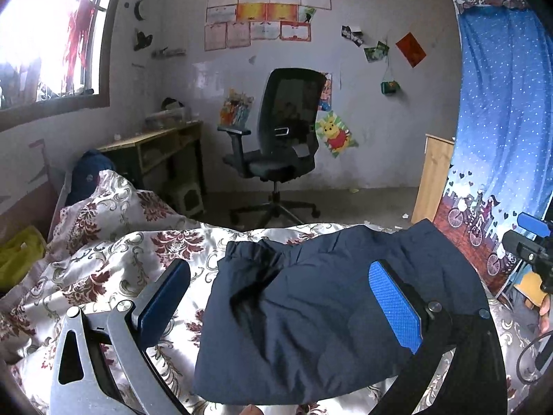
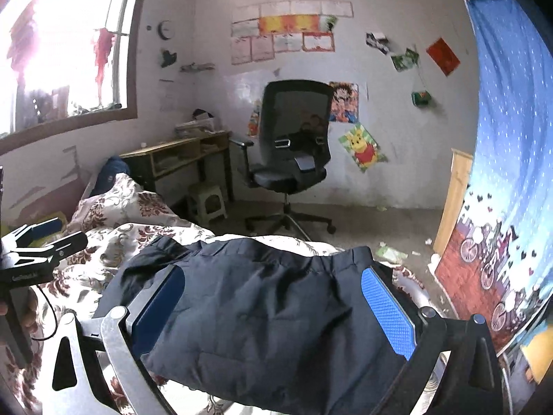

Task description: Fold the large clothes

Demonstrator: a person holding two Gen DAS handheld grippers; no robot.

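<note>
A dark navy padded jacket (image 1: 321,314) lies folded in a compact bundle on the floral bed cover (image 1: 114,259); it also shows in the right wrist view (image 2: 262,314). My left gripper (image 1: 280,294) is open above the jacket's left part, its fingers wide apart and holding nothing. My right gripper (image 2: 273,297) is open above the jacket's middle, also empty. The right gripper shows at the far right of the left wrist view (image 1: 532,238). The left gripper shows at the far left of the right wrist view (image 2: 38,242).
A black office chair (image 1: 280,145) stands on the floor beyond the bed. A wooden desk (image 1: 159,145) and a small stool (image 2: 207,200) stand by the window wall. A blue curtain (image 1: 501,131) hangs at the right. A yellow-green item (image 1: 17,259) lies at the bed's left.
</note>
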